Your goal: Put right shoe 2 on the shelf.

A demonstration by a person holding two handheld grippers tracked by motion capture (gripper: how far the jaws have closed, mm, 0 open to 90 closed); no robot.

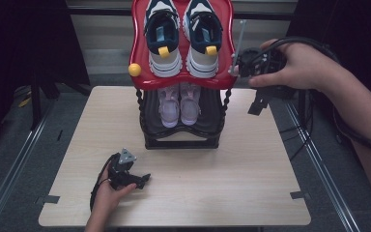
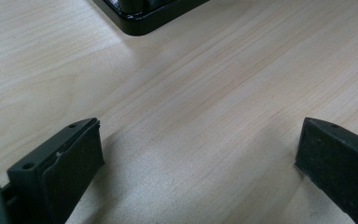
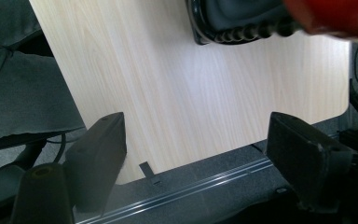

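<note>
High view: pink shoes (image 1: 179, 104) half-hidden under red shelf (image 1: 140, 53).

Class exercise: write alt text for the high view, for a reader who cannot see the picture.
A two-tier shoe rack stands at the back of a wooden table, navy-and-white sneakers on its red top shelf and pale pink shoes on the black shelf below. The right hand-held gripper hovers open beside the red shelf; the left hand-held gripper rests open on the table.
</note>
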